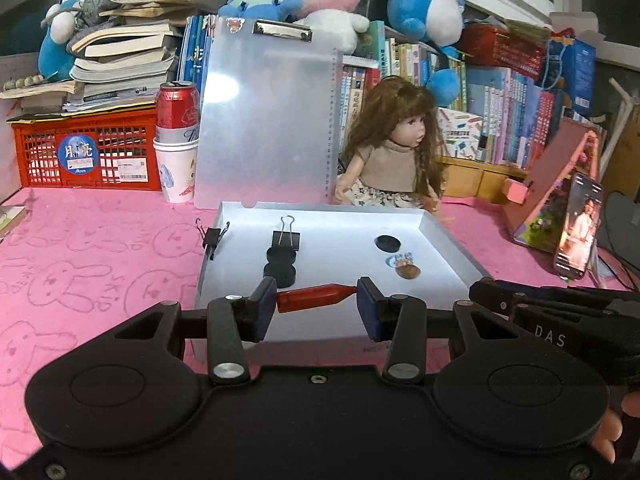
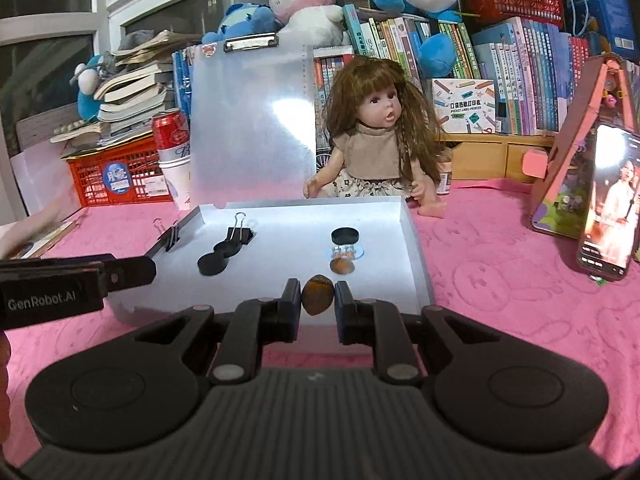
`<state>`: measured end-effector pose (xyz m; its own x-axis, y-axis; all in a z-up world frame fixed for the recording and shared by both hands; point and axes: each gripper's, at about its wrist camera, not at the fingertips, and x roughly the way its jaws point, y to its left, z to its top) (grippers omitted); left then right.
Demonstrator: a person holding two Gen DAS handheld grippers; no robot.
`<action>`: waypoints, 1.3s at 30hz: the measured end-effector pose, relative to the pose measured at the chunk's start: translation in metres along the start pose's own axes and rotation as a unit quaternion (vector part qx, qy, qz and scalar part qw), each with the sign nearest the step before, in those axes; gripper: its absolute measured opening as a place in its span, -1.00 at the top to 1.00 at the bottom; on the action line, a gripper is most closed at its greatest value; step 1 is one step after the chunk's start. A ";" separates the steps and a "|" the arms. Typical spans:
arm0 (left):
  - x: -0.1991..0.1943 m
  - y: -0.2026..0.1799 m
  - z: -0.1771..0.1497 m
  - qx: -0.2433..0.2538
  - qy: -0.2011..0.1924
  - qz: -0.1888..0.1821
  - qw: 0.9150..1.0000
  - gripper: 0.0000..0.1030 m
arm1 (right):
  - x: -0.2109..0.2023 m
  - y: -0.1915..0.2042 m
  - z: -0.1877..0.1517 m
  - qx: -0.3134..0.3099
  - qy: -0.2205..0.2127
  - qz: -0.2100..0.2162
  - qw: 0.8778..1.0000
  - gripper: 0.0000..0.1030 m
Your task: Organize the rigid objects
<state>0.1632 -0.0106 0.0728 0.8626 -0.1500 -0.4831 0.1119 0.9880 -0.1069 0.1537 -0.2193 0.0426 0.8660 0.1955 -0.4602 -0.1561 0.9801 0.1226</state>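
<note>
Both clamped: left gripper (image 1: 316, 300) on red marker (image 1: 314, 298), right gripper (image 2: 317, 296) on brown stone (image 2: 317, 294).

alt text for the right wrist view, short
The right gripper pinches a brown oval stone above the near edge of a white tray holding binder clips and black discs; a doll sits behind.

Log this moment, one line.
left tongs: shut on red marker | right tongs: shut on brown stone | both above tray
</note>
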 end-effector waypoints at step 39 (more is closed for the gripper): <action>0.106 0.016 0.007 0.009 0.060 0.047 0.997 0.18 | 0.104 -0.014 0.011 0.024 0.091 -0.015 0.995 0.58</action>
<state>0.2602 -0.0106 0.0258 0.8045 -0.0601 -0.5909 0.0442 0.9982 -0.0412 0.2508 -0.2133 0.0025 0.7693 0.1728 -0.6151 -0.1047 0.9838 0.1454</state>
